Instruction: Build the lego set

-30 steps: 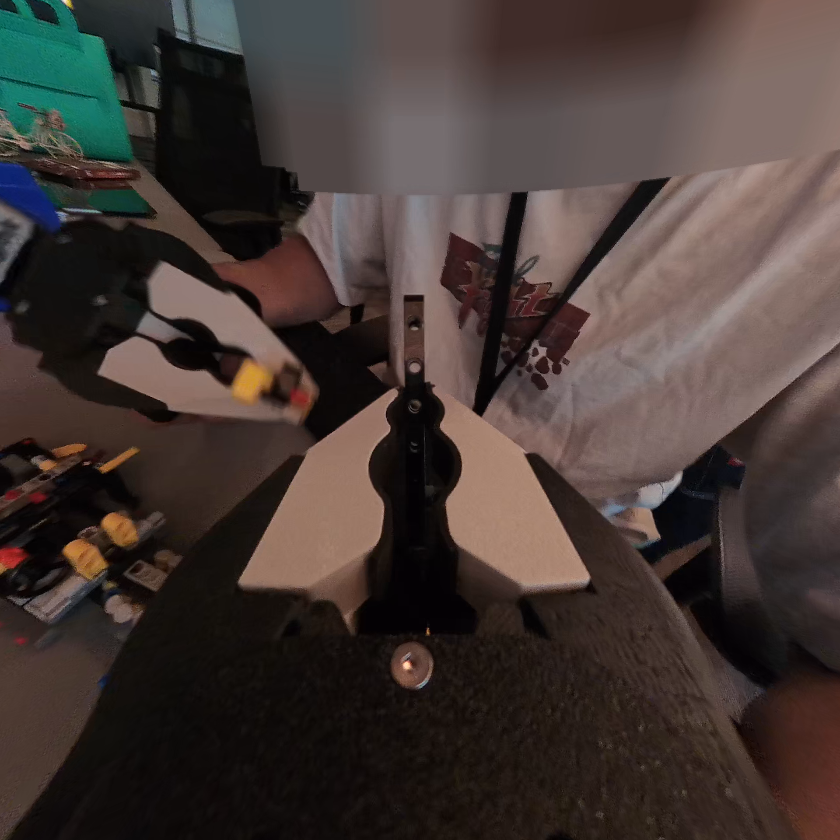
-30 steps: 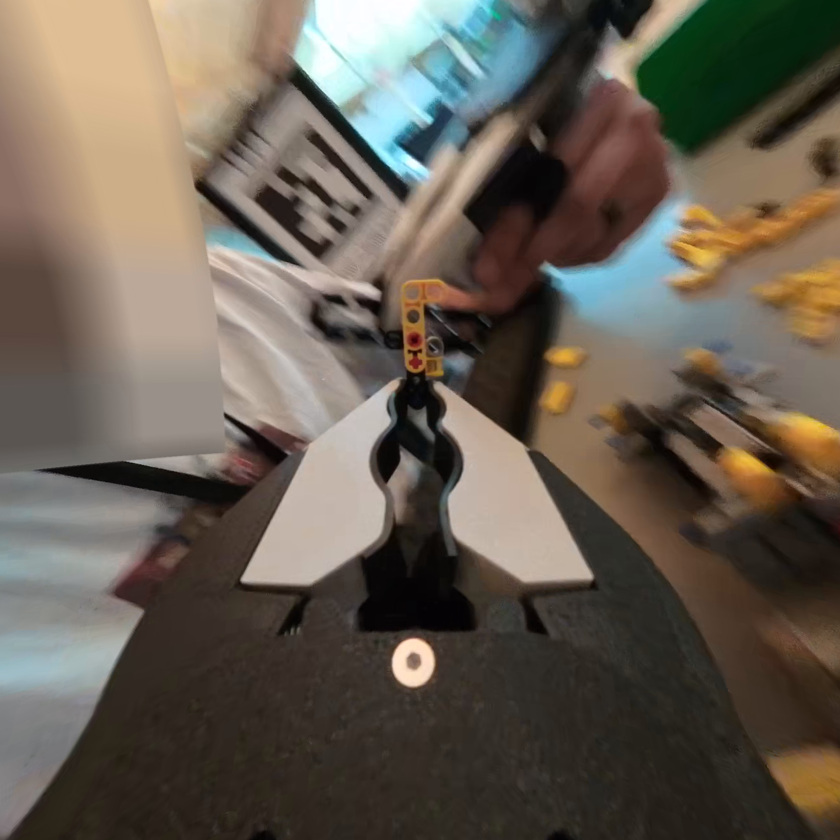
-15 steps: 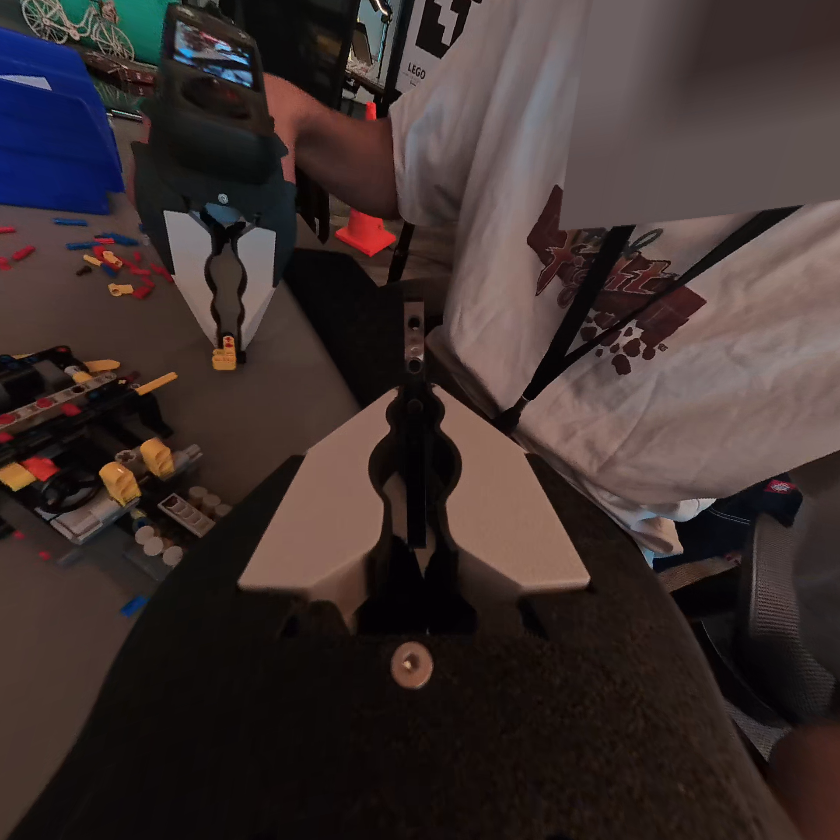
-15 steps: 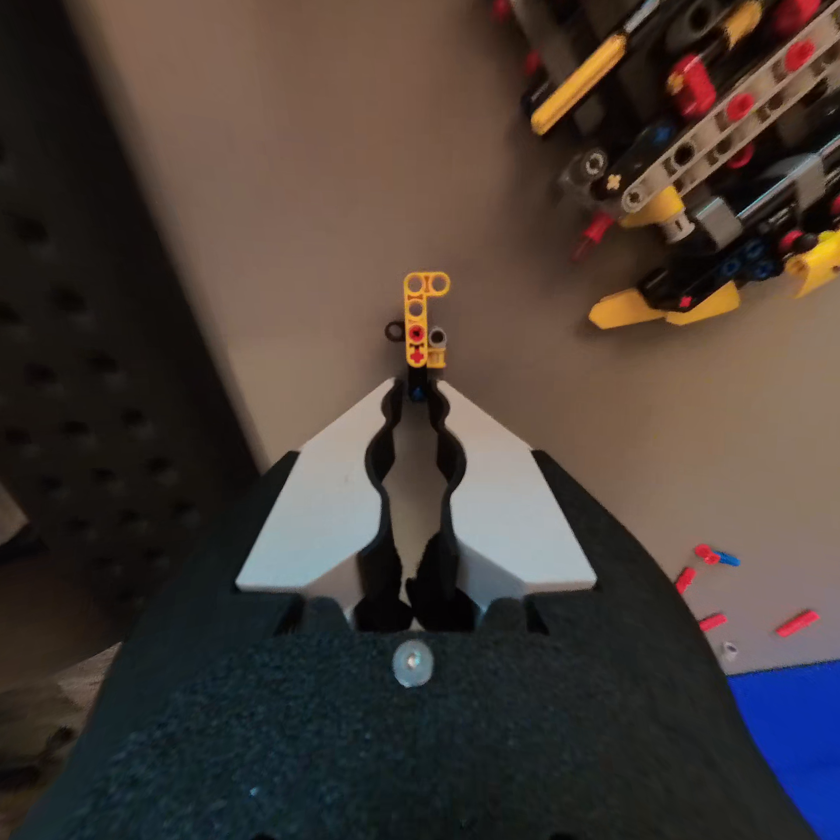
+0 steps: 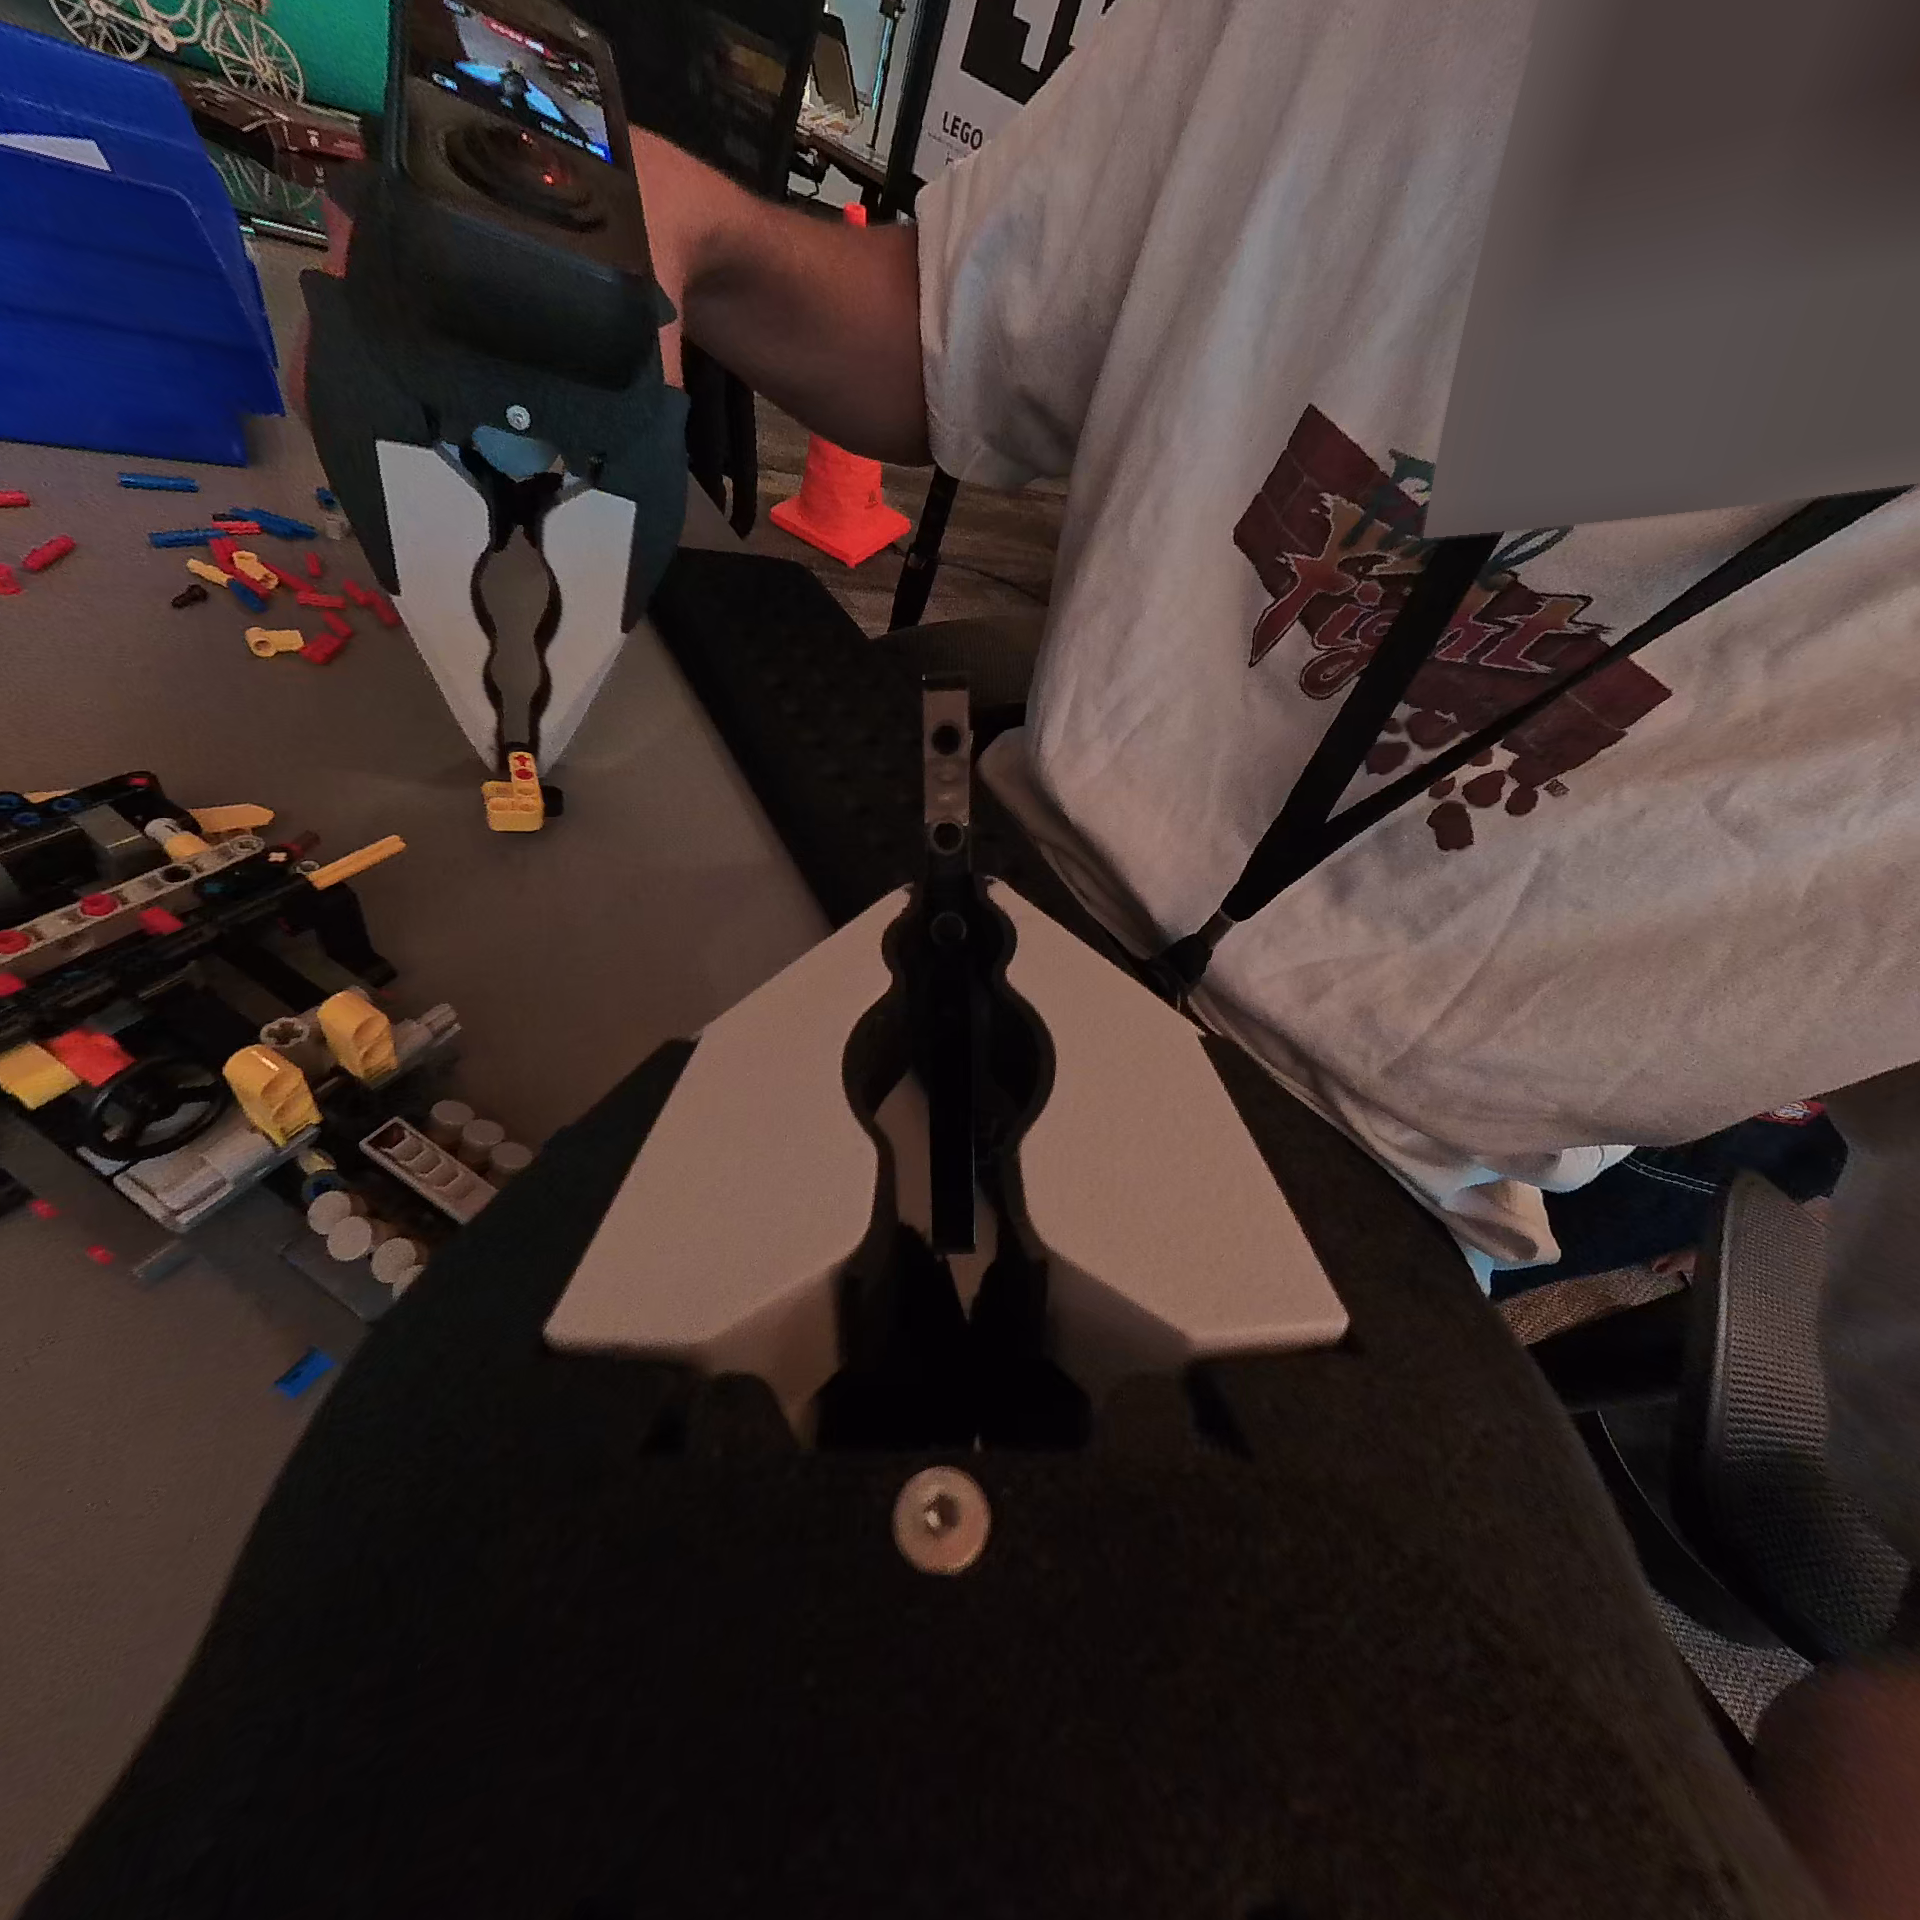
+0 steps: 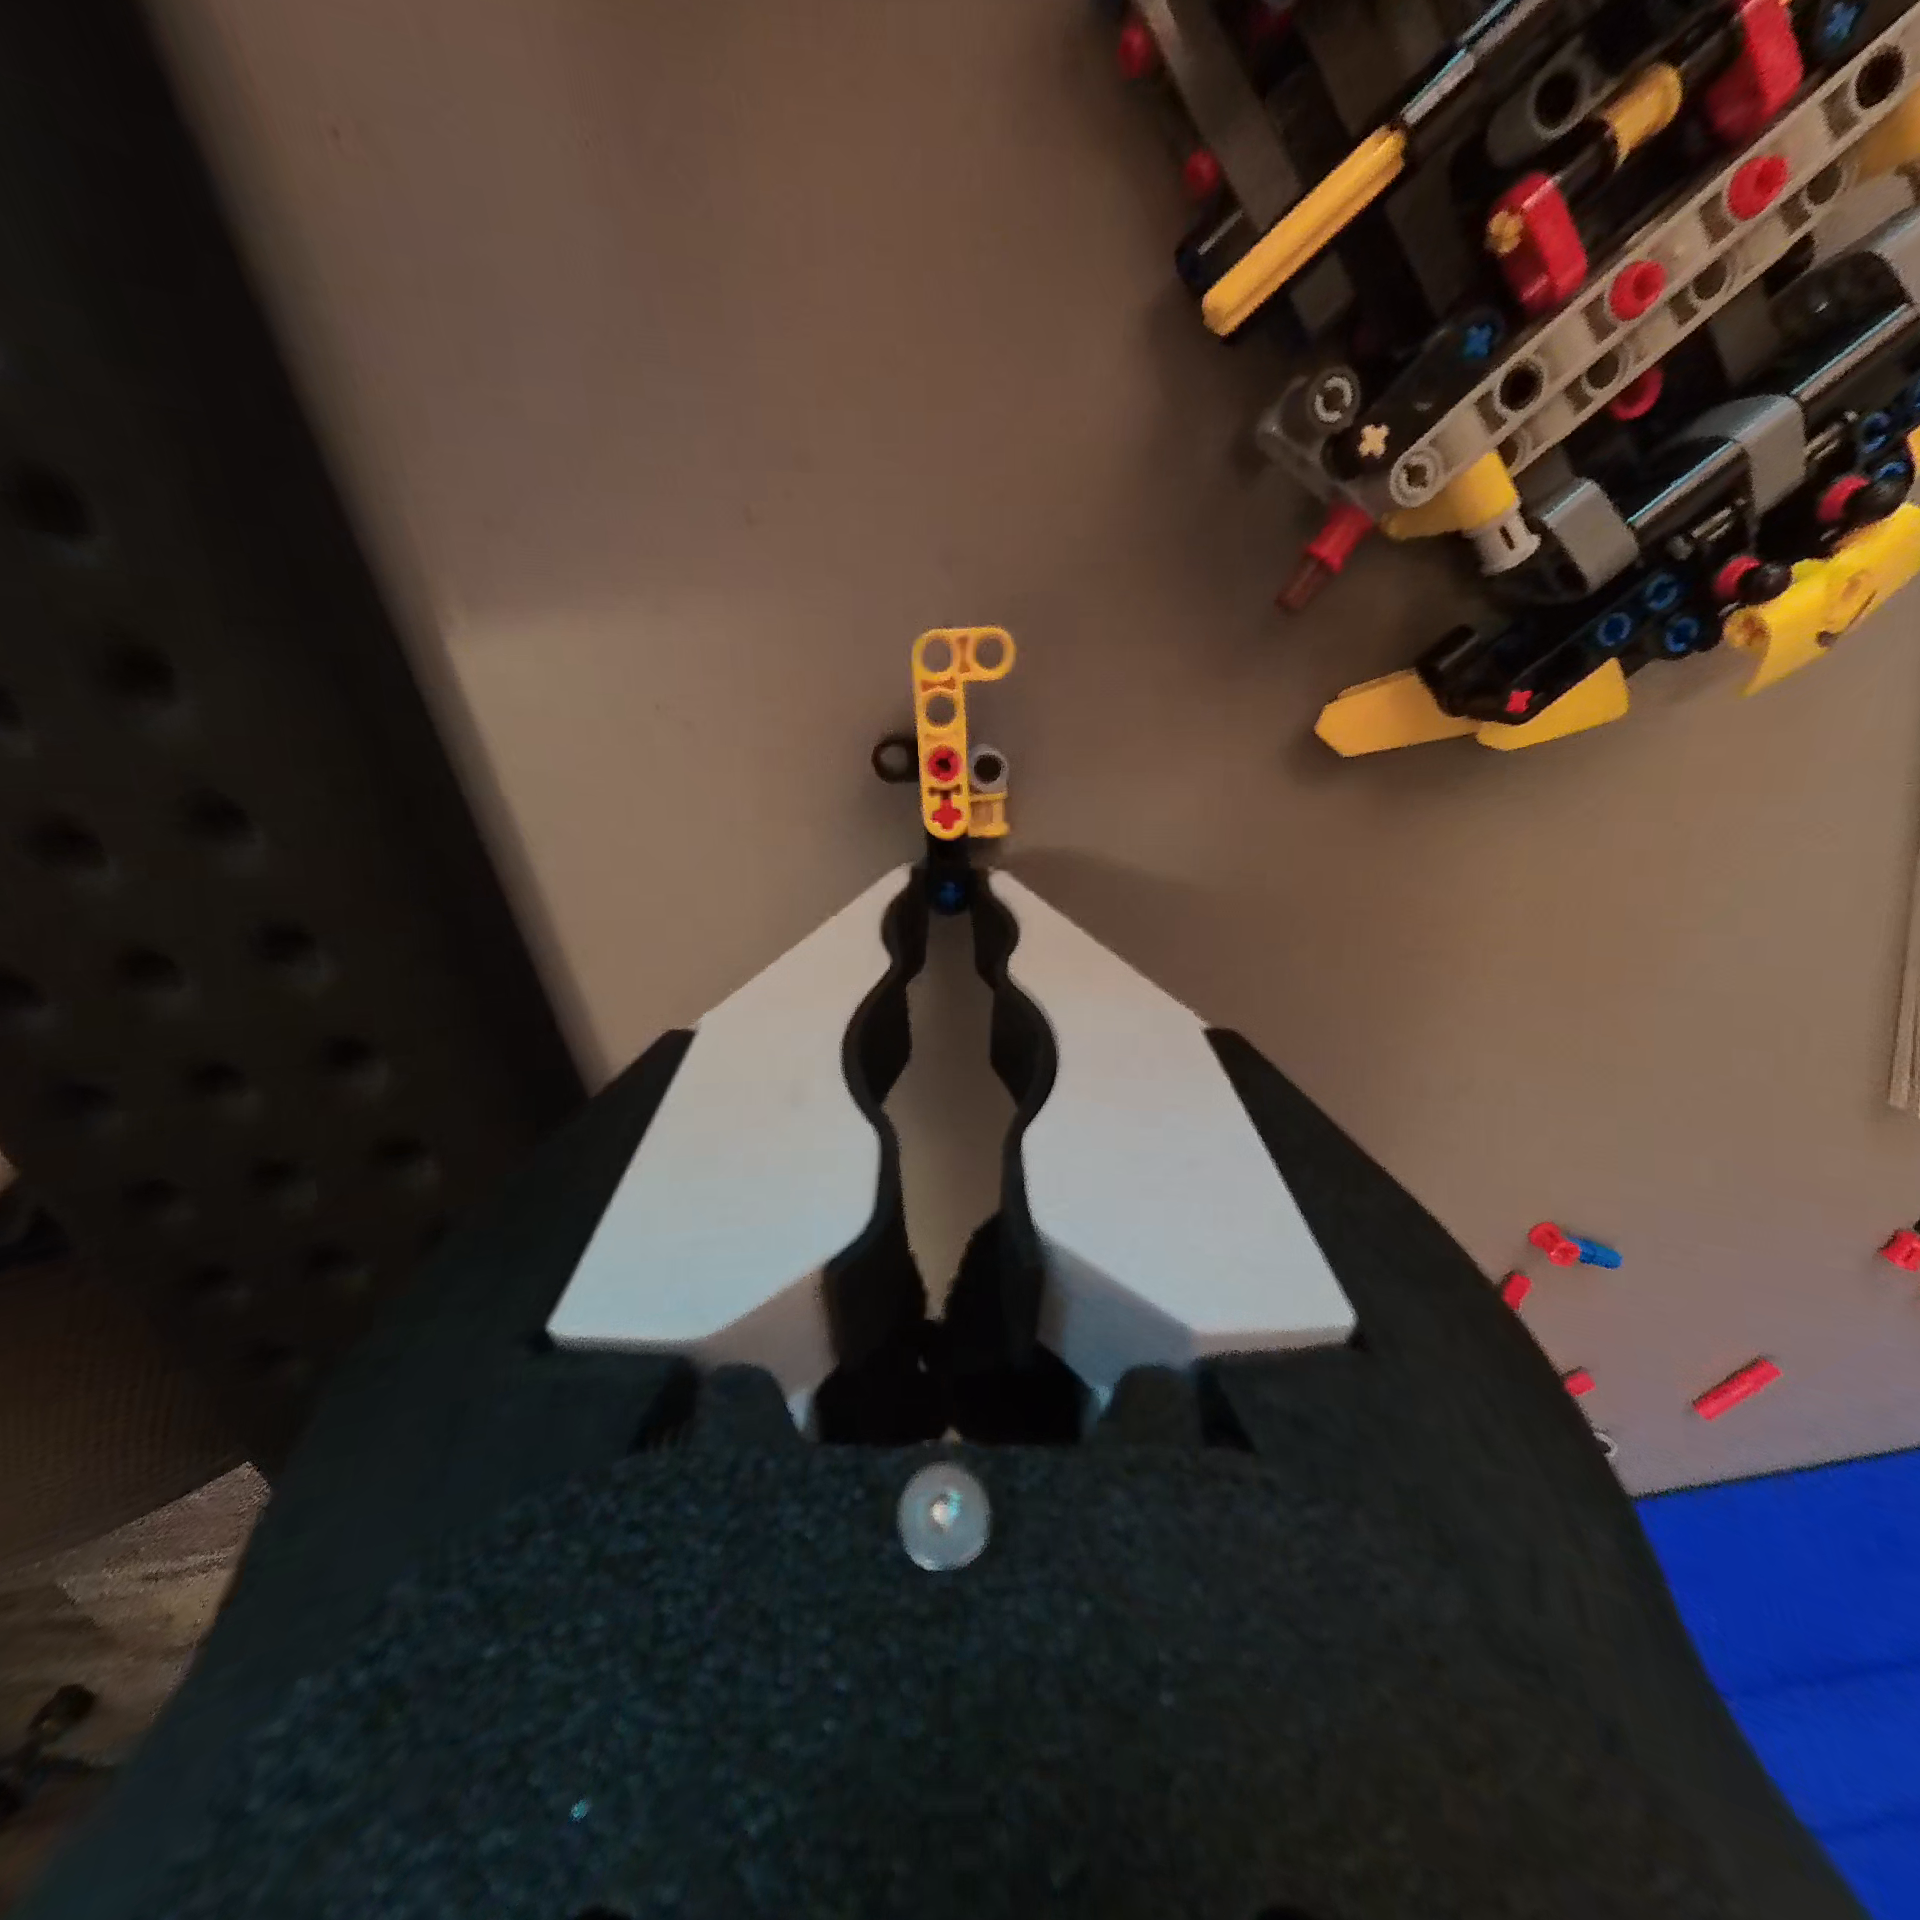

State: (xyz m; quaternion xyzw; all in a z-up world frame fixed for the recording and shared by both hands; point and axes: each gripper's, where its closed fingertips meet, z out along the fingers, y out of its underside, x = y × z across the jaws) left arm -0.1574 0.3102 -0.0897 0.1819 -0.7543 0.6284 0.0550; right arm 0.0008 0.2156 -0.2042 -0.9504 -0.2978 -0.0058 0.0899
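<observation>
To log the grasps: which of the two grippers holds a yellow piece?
The right gripper: its tips pinch the yellow L-shaped beam over the table. The left gripper holds a black beam instead.

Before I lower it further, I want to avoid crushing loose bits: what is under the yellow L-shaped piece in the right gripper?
Bare grey table lies beneath the yellow L-shaped piece held by the right gripper. No loose parts show around it; the spot directly behind the piece is covered.

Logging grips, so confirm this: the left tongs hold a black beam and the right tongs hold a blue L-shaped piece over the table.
Wrong colour: in the right wrist view the right tongs pinch a yellow L-shaped piece. The left tongs do hold the black beam, over the table.
</observation>
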